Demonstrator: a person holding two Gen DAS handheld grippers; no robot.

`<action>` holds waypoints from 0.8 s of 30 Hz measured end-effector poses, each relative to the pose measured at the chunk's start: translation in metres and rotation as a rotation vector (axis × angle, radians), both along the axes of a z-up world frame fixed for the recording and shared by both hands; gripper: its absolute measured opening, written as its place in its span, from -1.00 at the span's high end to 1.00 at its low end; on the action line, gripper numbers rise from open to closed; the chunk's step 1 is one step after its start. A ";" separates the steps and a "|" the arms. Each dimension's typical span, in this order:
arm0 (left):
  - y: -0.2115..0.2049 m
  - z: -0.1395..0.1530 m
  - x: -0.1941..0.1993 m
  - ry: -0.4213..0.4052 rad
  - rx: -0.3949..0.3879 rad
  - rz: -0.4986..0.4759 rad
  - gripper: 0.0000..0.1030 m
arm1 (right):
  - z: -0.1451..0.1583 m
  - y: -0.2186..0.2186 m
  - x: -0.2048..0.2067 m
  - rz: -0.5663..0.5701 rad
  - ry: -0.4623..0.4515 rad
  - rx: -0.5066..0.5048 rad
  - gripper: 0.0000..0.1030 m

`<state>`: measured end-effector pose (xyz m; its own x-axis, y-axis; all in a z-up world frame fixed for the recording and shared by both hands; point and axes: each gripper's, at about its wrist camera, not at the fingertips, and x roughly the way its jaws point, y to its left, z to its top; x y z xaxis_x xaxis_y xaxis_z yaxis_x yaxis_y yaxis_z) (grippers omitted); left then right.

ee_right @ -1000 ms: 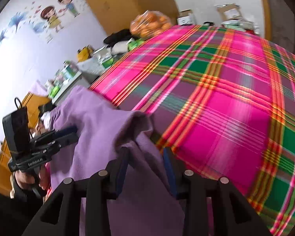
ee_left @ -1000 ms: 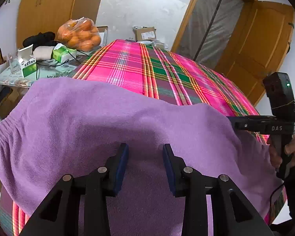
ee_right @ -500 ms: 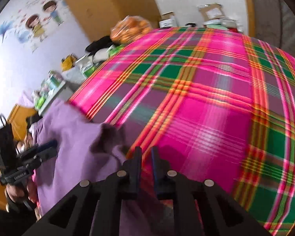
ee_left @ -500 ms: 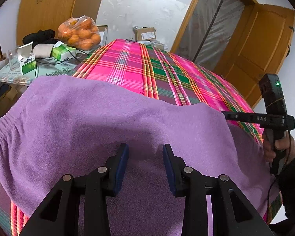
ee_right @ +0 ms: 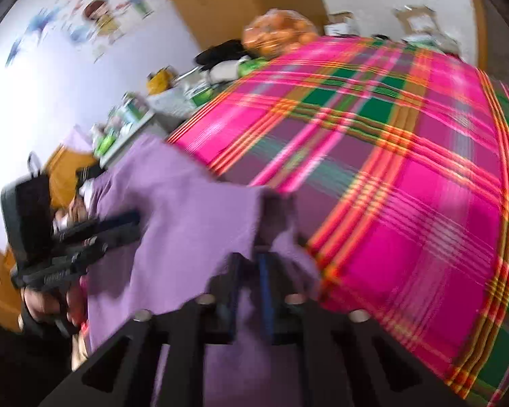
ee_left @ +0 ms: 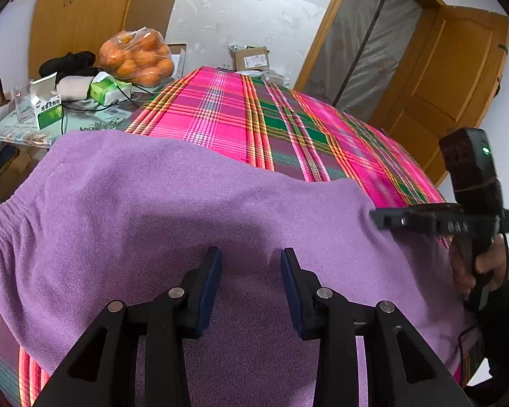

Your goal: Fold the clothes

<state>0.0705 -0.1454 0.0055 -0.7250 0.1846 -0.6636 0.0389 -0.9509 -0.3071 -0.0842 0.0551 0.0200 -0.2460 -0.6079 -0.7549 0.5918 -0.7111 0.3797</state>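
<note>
Closest to us, our left gripper (ee_left: 251,276) hovers over the purple garment (ee_left: 173,210) with its fingers spread and nothing between them, probably poised to press or pin the cloth while the other side works. Our right gripper (ee_right: 248,283) has its fingers pressed together, pinching a raised corner of the garment; we judge this grip is for carrying that edge across into a fold, though the blur hides detail. Between the two tools the garment lies spread on the plaid cloth (ee_left: 281,125), its long axis running side to side, the gathered waistband (ee_left: 3,224) pointing left. Farther off, a bag of oranges (ee_left: 137,56) sits on the cluttered side table.
</note>
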 end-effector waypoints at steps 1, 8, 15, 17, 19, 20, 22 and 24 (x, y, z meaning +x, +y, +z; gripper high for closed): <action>0.000 0.000 0.000 0.000 0.002 0.000 0.28 | -0.002 0.006 -0.004 -0.033 -0.003 0.005 0.84; -0.004 0.000 0.000 0.003 0.017 -0.001 0.28 | 0.008 0.042 0.012 -0.052 0.001 -0.072 0.43; -0.003 0.000 0.000 0.003 0.013 0.000 0.28 | -0.005 0.032 0.025 0.023 0.012 -0.012 0.90; -0.003 0.000 0.000 0.003 0.015 0.000 0.28 | -0.005 0.035 0.024 0.025 0.010 -0.026 0.90; -0.003 0.000 0.000 0.003 0.017 0.000 0.28 | -0.006 0.036 0.028 0.022 0.016 -0.022 0.90; -0.003 0.000 0.000 0.003 0.018 0.001 0.28 | -0.006 0.037 0.028 0.017 0.013 -0.024 0.90; -0.003 0.000 0.000 0.004 0.019 0.001 0.28 | -0.007 0.038 0.026 -0.004 -0.001 -0.030 0.90; -0.003 0.000 0.000 0.004 0.021 0.001 0.28 | -0.002 0.045 0.024 -0.057 0.015 -0.014 0.90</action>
